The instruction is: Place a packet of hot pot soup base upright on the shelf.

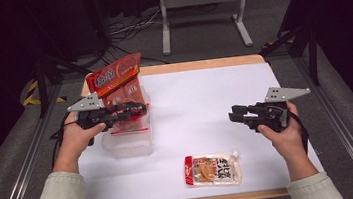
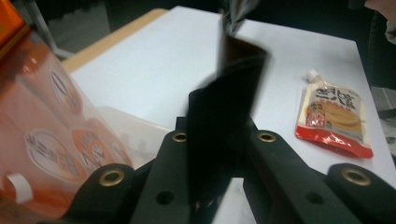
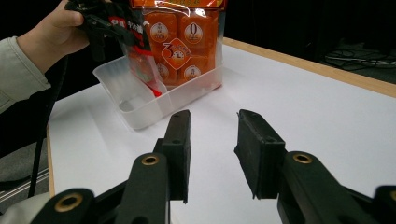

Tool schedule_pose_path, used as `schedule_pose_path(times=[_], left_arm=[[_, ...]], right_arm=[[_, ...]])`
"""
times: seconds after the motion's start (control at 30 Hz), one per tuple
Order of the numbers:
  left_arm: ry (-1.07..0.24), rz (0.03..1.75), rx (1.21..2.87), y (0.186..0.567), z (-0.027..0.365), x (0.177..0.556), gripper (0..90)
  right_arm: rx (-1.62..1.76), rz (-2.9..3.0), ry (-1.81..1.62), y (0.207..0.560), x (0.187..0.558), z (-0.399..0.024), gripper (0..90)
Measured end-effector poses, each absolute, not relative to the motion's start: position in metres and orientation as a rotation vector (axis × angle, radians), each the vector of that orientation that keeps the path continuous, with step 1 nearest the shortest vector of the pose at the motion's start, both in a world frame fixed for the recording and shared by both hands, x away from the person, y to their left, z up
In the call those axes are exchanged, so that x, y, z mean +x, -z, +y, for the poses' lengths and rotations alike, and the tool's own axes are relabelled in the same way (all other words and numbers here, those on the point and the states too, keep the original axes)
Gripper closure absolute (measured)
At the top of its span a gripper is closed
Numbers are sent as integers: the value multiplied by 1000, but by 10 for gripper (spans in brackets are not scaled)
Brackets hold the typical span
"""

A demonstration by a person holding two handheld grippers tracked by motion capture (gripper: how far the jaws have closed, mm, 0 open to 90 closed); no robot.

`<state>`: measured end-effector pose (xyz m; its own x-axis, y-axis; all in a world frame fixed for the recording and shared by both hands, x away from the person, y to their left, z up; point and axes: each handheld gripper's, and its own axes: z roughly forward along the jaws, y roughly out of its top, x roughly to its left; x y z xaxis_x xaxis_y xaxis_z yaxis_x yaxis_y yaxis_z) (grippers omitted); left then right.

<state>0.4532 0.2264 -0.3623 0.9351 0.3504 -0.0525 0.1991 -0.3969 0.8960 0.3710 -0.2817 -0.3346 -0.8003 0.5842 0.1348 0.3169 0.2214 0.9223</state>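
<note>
My left gripper (image 1: 138, 110) is shut on the top edge of a red-trimmed pouch (image 3: 141, 65), which hangs down into a clear plastic container (image 1: 130, 144). In the left gripper view that pouch (image 2: 240, 58) rises edge-on and dark from the closed jaws. A large orange snack bag (image 1: 119, 81) stands upright in the container's far end. A second pouch (image 1: 212, 170), red and cream with a spout, lies flat on the white table top near the front edge. My right gripper (image 1: 234, 115) hovers open at the right, nothing between its fingers, pointing towards the container (image 3: 140, 107).
The white sheet (image 1: 204, 96) covers a wooden table with an edge strip (image 1: 201, 65) at the back. A metal stand (image 1: 202, 11) and cables lie on the floor beyond. Black frame rails run along both sides.
</note>
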Motion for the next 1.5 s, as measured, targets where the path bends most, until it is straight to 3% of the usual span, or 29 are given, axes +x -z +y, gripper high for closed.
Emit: schedule_pose_path(times=[0.43,0.83,0.97,1.13,1.2,1.33,1.5], left_arm=[[-190,464,1999,372,238,452,877],[-241,503,1996,373,235,450,847],[-264,509,1964,369,235,446,736],[-253,549,1855,361,233,437,325],[-271,546,1836,356,232,432,229],[-300,528,1811,348,228,420,156],[-314,520,1818,341,222,406,143]], right_arm=[[851,2260,-1608,335,372,-280,657],[861,2258,-1601,336,372,-282,657],[870,2258,-1593,338,373,-284,657],[868,2253,-1592,337,372,-284,654],[872,2250,-1596,337,371,-285,652],[874,2244,-1592,337,371,-287,644],[878,2233,-1589,337,369,-290,631]])
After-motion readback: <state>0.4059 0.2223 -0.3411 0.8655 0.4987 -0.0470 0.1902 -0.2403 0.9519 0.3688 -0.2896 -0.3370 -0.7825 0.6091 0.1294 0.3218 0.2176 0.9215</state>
